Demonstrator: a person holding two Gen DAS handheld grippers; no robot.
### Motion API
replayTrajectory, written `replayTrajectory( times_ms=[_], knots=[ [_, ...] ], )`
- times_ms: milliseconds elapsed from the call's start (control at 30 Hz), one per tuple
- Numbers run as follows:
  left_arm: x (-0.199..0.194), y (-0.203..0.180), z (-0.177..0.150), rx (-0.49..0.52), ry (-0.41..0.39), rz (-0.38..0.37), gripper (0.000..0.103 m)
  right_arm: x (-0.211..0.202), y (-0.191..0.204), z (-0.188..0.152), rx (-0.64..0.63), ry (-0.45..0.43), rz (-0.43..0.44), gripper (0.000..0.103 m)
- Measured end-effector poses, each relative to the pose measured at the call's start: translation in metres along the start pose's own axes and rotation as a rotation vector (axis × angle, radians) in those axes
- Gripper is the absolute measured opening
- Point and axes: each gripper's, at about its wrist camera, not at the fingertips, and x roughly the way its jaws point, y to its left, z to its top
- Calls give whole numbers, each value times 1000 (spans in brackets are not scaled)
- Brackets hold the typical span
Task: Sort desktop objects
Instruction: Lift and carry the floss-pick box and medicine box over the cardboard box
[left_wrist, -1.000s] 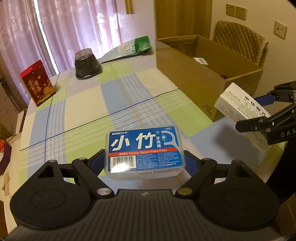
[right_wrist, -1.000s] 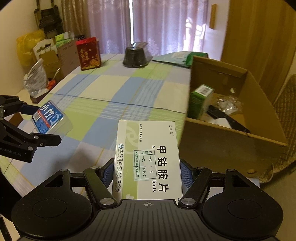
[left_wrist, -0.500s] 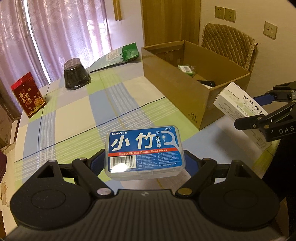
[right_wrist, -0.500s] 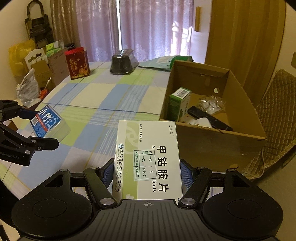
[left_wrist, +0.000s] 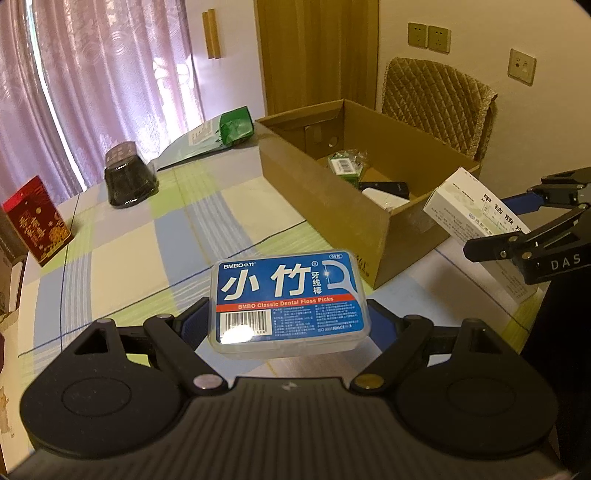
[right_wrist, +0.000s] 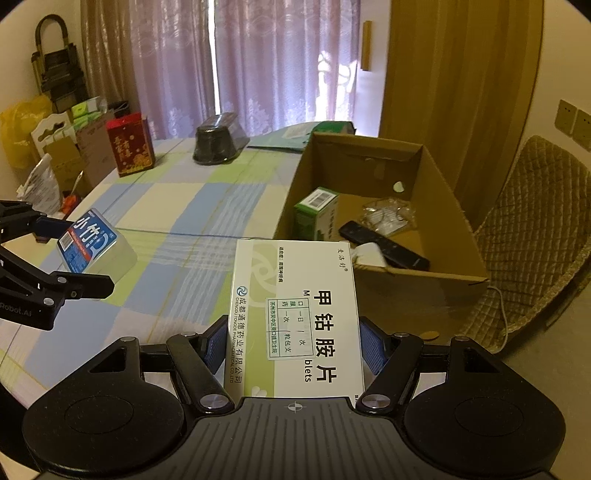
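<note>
The left gripper is clamped across the short sides of a floss pick box, label up, so that the flat case is carried level above the counter. The right gripper is closed in the same way on the long edges of a white medicine box, which sticks out forward beyond the fingers and is held clear of the surface. Both boxes are thus lifted off the checked cloth and kept apart from each other, the medicine box lying nearer the open cardboard box, just before its near wall. Inside that carton a green packet, a black remote and a clear wrapper are already gathered, which suggests it serves as the collecting place. The two held items are judged to be on their way to it, each gripped from the sides so that it can be dropped straight down. Farther back on the counter a red packet, a dark lidded tub and a green-topped bag are left lying
</note>
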Motion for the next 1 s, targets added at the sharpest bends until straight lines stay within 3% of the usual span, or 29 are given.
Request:
replayTrajectory(
  times_ms=[1000],
  knots=[
    [12,-28,39,69,-41,-73,83,-19,-38,14,50,-37,-67,70]
  ],
)
